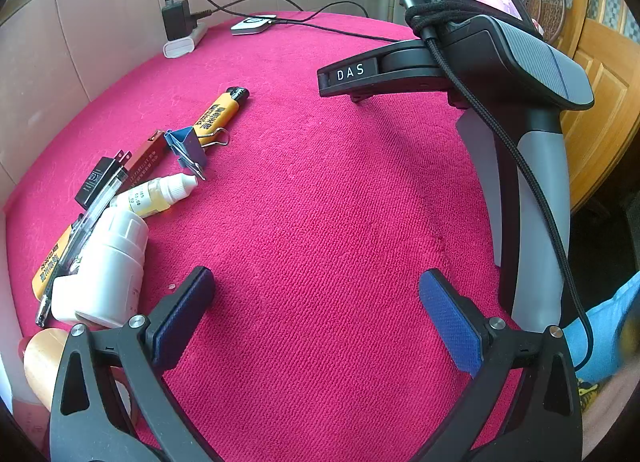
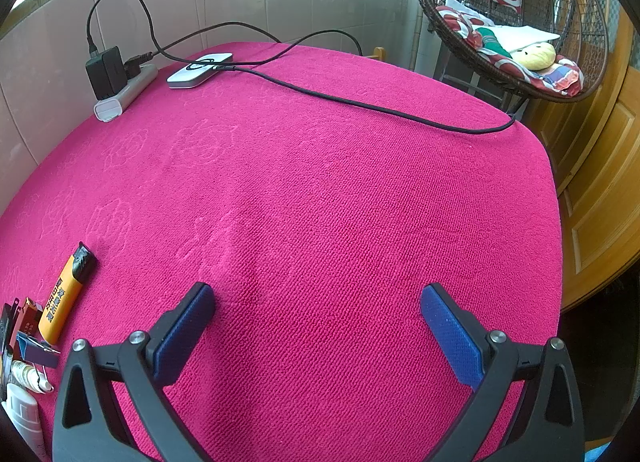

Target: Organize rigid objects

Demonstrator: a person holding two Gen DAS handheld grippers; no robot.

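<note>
charger cable (image 2: 360, 102) crossing pink cloth (image 2: 320, 202)

Magenta tablecloth (image 2: 320, 202), orange lighter (image 1: 218, 110), blue binder clip (image 1: 188, 148), white bottle (image 1: 106, 270)

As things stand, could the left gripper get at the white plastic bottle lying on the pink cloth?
Probably yes. The left gripper is open and empty, the white plastic bottle lies just beside its left finger, and only bare pink cloth lies between them.
</note>
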